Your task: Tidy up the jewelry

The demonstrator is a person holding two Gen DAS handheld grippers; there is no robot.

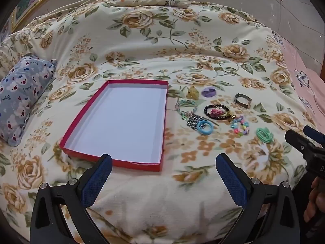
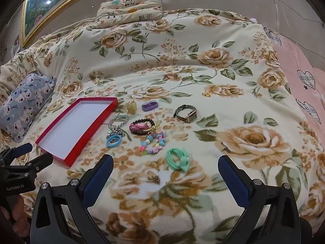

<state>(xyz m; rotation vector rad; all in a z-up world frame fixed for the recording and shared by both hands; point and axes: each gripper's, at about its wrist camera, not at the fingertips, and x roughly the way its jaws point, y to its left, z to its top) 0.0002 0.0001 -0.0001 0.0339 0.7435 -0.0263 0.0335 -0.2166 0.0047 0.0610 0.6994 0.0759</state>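
Just ahead of the right tool (image 2: 165, 171), nearly centred in the gap between its spread blue pads, lies the mint-green hair tie (image 2: 177, 158) on the floral blanket (image 2: 243, 61) of the bed; nothing is held. That makes it the nearest piece to either tool, and the right one looks best placed for it. From the left tool (image 1: 163, 171), also spread wide and empty, the same tie (image 1: 264, 135) sits well off to the right, while the red box lid (image 1: 81, 111) with its bare white floor lies straight ahead and slightly left, its near edge just beyond the left pad. So the coming move probably turns on this: the jewelry lies to the right of the tray, and anything picked up must travel leftward across the blanket. The tie's long axis seems to run slantwise, from far-left to near-right in the right wrist view, with its bow at the near-right end, so the pads may need a slight turn to close across the narrow way. Beyond it, in a loose cluster, are the multicoloured bead bracelet (image 2: 152, 145), the blue ring-shaped hair tie (image 2: 113, 141), the dark bead bracelet (image 2: 142, 127), the watch (image 2: 185, 113), a purple hair tie (image 2: 150, 106), and a yellowish clip (image 2: 131, 107).
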